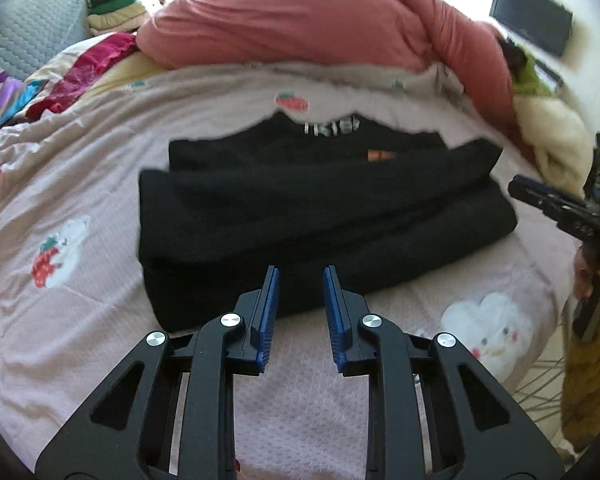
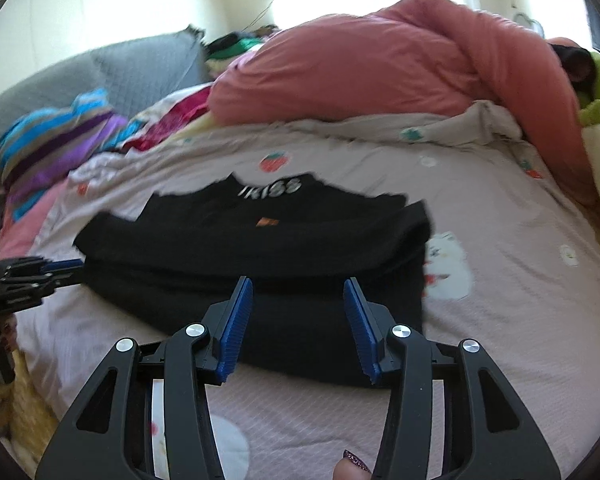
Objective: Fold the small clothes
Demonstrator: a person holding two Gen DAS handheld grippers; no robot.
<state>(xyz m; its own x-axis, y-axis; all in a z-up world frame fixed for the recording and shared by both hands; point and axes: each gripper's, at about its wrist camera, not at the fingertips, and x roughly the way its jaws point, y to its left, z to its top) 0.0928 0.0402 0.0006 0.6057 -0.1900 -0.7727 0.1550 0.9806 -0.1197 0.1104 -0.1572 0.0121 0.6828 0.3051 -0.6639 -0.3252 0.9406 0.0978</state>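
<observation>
A black garment [image 1: 308, 208] with white lettering at the collar and a small orange tag lies folded in layers on the pink bedspread [image 1: 100, 320]. It also shows in the right wrist view [image 2: 260, 264]. My left gripper [image 1: 301, 276] is open and empty, just above the garment's near edge. My right gripper [image 2: 298, 288] is open and empty, over the garment's near right part. The right gripper shows at the right edge of the left wrist view [image 1: 556, 208]. The left gripper shows at the left edge of the right wrist view [image 2: 40, 272].
A bunched salmon duvet [image 1: 320, 24] lies behind the garment. Colourful clothes [image 2: 60, 140] and a grey pillow [image 1: 32, 28] are at the back left. A cream blanket [image 1: 556, 148] sits at the right edge of the bed.
</observation>
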